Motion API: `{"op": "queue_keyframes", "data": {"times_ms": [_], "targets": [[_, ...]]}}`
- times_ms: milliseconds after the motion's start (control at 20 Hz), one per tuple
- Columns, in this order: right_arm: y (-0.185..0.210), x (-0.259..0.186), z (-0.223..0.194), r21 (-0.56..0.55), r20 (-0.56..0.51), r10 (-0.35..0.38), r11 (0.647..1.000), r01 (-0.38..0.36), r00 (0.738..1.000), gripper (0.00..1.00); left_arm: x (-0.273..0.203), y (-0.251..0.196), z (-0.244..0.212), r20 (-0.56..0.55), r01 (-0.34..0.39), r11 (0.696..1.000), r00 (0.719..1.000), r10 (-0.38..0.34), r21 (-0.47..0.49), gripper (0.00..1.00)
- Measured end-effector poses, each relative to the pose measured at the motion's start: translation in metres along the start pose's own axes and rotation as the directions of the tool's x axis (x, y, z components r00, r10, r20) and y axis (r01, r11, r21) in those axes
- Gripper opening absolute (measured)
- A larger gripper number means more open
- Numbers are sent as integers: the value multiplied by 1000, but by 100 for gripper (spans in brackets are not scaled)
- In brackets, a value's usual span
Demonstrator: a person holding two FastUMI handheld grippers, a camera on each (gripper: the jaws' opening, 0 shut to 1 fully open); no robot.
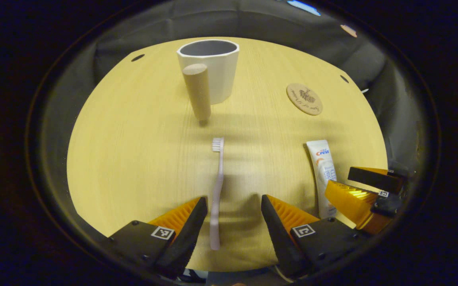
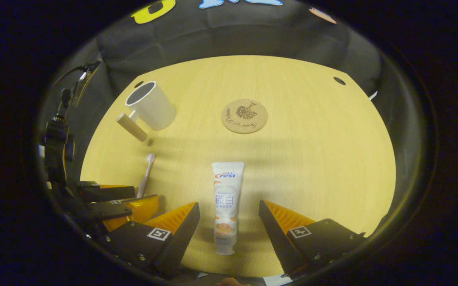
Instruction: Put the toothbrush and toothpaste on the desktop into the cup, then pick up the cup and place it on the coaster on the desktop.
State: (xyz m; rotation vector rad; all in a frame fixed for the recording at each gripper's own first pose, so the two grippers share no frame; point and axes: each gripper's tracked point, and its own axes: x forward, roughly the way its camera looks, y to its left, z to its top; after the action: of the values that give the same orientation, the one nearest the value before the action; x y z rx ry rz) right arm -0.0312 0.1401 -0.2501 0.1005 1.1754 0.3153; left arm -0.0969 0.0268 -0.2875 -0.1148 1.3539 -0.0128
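On the left, the left tool (image 1: 233, 212) is released, its fingers spread to either side of the toothbrush (image 1: 217, 190), which lies flat on the table (image 1: 133, 159) with the bristles toward the cup (image 1: 213, 67); I judge it is lined up for a grasp. The cup stands upright and seems empty, its wooden handle toward the tools. On the right, the right tool (image 2: 229, 218) is likewise released astride the flat toothpaste (image 2: 226, 202), the bare coaster (image 2: 244, 116) beyond it.

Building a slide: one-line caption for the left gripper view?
Open left gripper straddling a toothbrush on the desk, cup ahead.
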Motion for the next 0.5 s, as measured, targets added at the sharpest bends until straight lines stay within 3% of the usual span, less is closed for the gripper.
{"op": "queue_keyframes", "data": {"times_ms": [200,250,300,350,400,450,500], "targets": [[-4,9,-2,11,-40,-12,1000,13,999,92,7,4,0,-30,-21,999,999,22,26,92],[-3,11,-3,12,-51,-10,1000,11,999,92,8,4,1,-33,-25,999,999,27,39,83],[-1,12,-5,11,-64,-8,1000,9,998,93,9,4,1,-39,-31,998,999,32,47,99],[-1,14,-6,6,-73,-8,1000,8,997,92,9,5,1,-42,-39,998,998,41,57,91],[0,16,-7,-1,-78,-10,1000,10,997,92,11,9,2,-37,-58,996,997,61,70,97],[-1,19,-10,-9,-84,-18,1000,17,996,92,11,12,1,-36,-73,994,996,76,79,74],[0,21,-12,-19,-92,-22,1000,20,995,90,11,12,2,-27,-73,994,997,75,81,64]]}}
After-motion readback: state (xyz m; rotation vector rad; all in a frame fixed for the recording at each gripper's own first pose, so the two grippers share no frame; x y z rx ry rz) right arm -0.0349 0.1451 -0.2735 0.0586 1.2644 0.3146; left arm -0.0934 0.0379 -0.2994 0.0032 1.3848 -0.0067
